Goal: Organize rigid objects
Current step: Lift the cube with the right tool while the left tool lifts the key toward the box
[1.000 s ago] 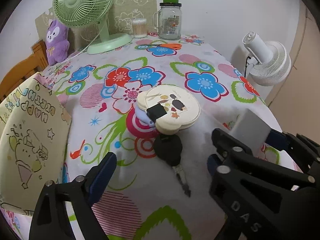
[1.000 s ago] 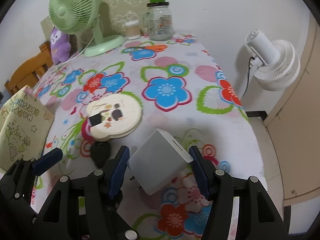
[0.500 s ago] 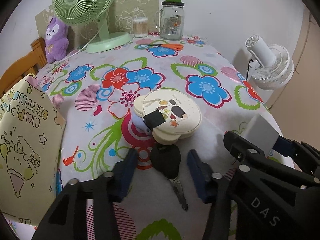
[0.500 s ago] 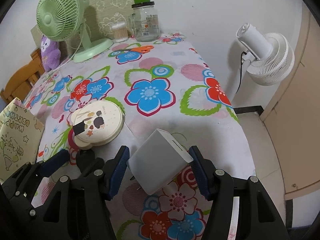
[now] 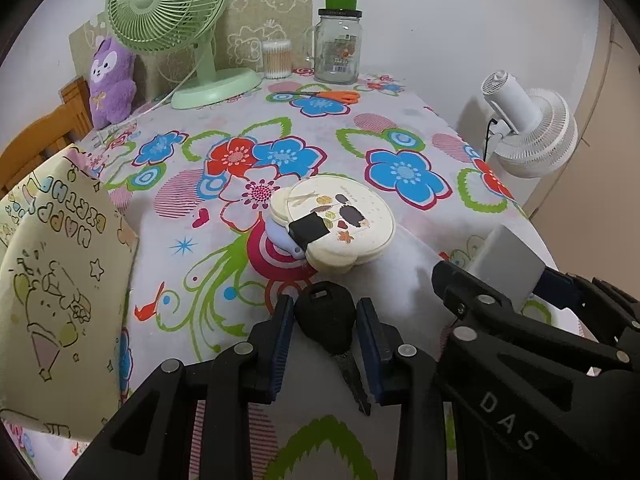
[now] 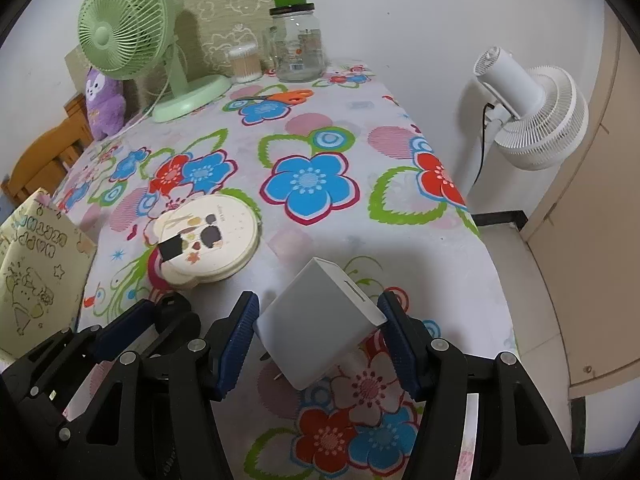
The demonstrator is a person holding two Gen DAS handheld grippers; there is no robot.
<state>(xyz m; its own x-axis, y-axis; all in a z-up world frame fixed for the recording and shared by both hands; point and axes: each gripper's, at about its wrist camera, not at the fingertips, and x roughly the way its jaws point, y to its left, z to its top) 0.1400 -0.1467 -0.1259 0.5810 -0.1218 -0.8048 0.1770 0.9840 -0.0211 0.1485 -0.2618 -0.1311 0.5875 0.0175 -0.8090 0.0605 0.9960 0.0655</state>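
A black-headed key (image 5: 328,322) lies on the flowered tablecloth, and my left gripper (image 5: 324,316) is shut on its head, pads touching both sides. My right gripper (image 6: 320,316) is shut on a white plug adapter (image 6: 316,326), held tilted just above the cloth; the adapter also shows in the left wrist view (image 5: 508,264). A cream bear-shaped box (image 5: 340,228) with a small black block (image 5: 309,229) on its lid sits just beyond the key. It also shows in the right wrist view (image 6: 212,240).
A yellow birthday gift bag (image 5: 52,280) stands at the left. At the back are a green desk fan (image 5: 172,20), purple plush (image 5: 110,80), cotton swab tub (image 5: 276,60), glass jar (image 5: 338,52) and orange scissors (image 5: 328,96). A white floor fan (image 6: 528,120) stands right of the table edge.
My left gripper moved forward and closed from wide open onto the key's head. My right gripper kept hold of the adapter and drifted slightly.
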